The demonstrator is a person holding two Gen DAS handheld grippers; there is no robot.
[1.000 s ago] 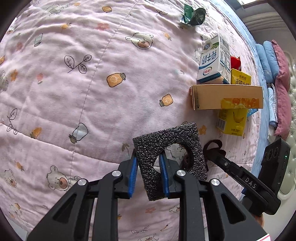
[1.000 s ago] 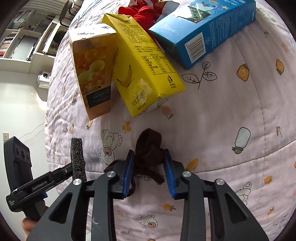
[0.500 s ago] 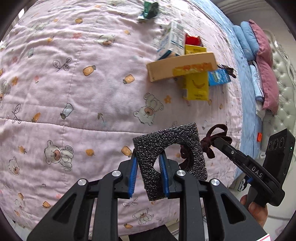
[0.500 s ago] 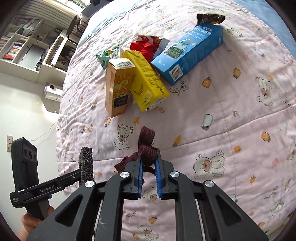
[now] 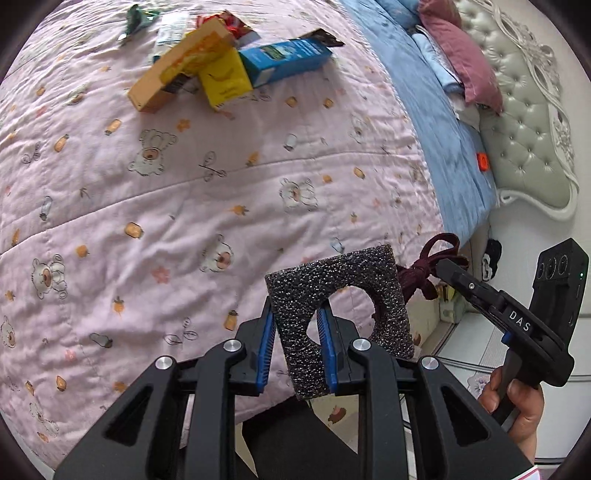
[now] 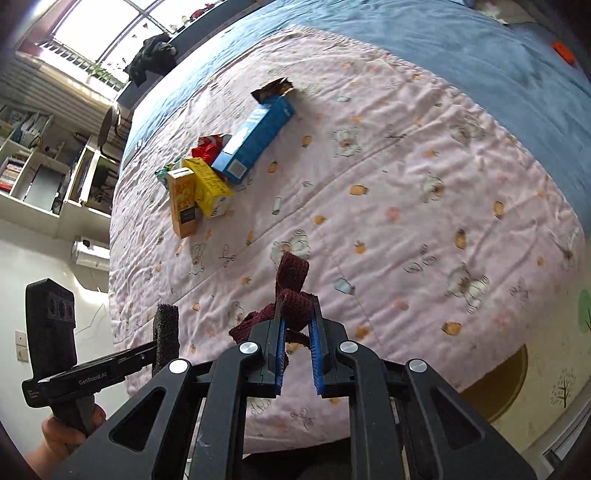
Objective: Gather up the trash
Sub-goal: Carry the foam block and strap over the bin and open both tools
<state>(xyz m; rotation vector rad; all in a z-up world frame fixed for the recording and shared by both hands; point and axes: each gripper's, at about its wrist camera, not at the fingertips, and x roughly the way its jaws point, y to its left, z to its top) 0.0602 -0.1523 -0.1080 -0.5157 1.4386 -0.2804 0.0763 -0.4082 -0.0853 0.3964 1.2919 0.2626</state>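
Observation:
My left gripper (image 5: 297,325) is shut on a black foam square (image 5: 332,295) with a round hole, held above the near edge of the bed. My right gripper (image 6: 295,321) is shut on a dark red knotted strap (image 6: 291,280), also lifted off the bed. The strap (image 5: 424,273) and right gripper show at the right of the left wrist view. The foam (image 6: 166,332) shows edge-on at the left of the right wrist view. More trash lies in a pile far up the pink quilt (image 5: 184,206): an orange carton (image 5: 177,74), a yellow carton (image 5: 225,81), a blue box (image 5: 284,59).
A green wrapper (image 5: 136,16) and a red wrapper (image 6: 208,146) lie by the pile. Pillows (image 5: 458,55) and a tufted headboard (image 5: 528,122) stand at the right. A blue sheet (image 5: 436,122) borders the quilt. Shelves (image 6: 40,162) stand beyond the bed.
Both grippers have pulled back and up from the bed, carrying the foam and the strap. The trash pile now looks farther away. The right gripper closed on the strap during the last second.

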